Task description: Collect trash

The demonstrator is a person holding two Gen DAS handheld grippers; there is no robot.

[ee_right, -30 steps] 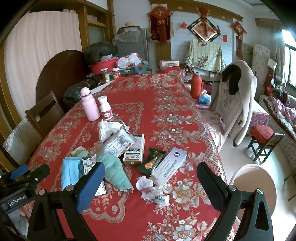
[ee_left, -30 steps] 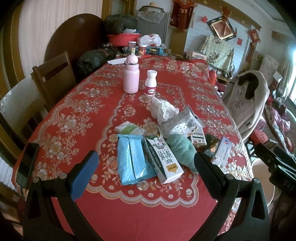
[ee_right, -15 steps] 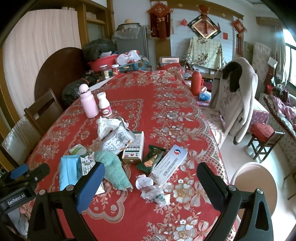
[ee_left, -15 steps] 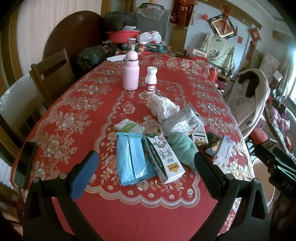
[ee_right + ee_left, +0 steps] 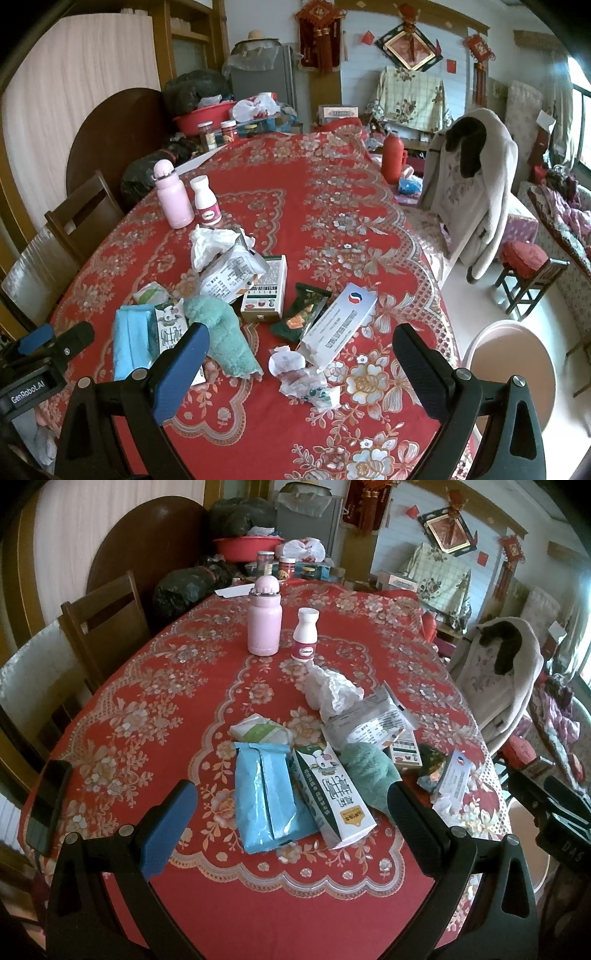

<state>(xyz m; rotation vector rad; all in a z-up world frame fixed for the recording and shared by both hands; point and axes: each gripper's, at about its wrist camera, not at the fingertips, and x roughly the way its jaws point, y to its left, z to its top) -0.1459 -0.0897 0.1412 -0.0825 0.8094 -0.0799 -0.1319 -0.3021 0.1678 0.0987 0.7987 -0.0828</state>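
Trash lies in a heap on the red flowered tablecloth [image 5: 155, 709]: a blue foil pack [image 5: 267, 794], a milk carton [image 5: 332, 794], a crumpled white tissue [image 5: 330, 688], a torn white wrapper [image 5: 369, 727], a small box [image 5: 266, 293], a dark green wrapper [image 5: 301, 312], a long white box [image 5: 338, 321] and crumpled paper [image 5: 306, 380]. A teal cloth [image 5: 221, 332] lies among them. My left gripper [image 5: 291, 812] is open and empty, just short of the blue pack and carton. My right gripper [image 5: 301, 354] is open and empty above the crumpled paper.
A pink bottle [image 5: 264, 622] and a white bottle [image 5: 306, 635] stand further back. A wooden chair [image 5: 107, 627] is at the left. A chair with a jacket [image 5: 469, 192] and a pale round bin [image 5: 513, 365] are at the right. Clutter fills the far end.
Both grippers have drifted slightly; the table items sit a little lower and closer in both views. Nothing was taken hold of.
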